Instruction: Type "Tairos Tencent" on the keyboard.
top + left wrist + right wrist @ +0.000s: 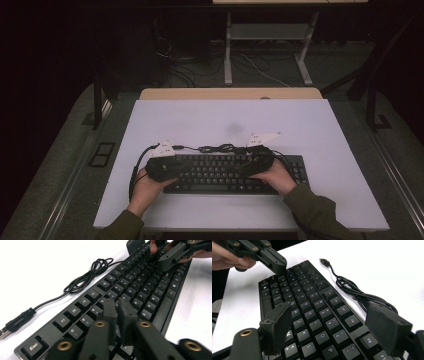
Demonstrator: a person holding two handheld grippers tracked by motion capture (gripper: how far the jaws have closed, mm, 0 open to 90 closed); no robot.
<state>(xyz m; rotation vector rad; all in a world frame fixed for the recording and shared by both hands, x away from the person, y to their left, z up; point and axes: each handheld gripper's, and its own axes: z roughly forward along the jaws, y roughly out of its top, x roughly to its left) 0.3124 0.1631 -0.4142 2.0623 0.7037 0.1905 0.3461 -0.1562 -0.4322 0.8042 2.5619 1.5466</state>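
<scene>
Jaws of the left gripper (pixel 117 312) are together with nothing between them, tips poised over the keyboard (pixel 130 287) like 1 blunt finger, probably for pressing keys. Jaws of the right gripper (pixel 334 327) stand apart above the letter keys, gripping nothing. Keyboard lies flat near the front of the white surface (pixel 310 125), its cable (pixel 85 277) coiled behind it.
</scene>
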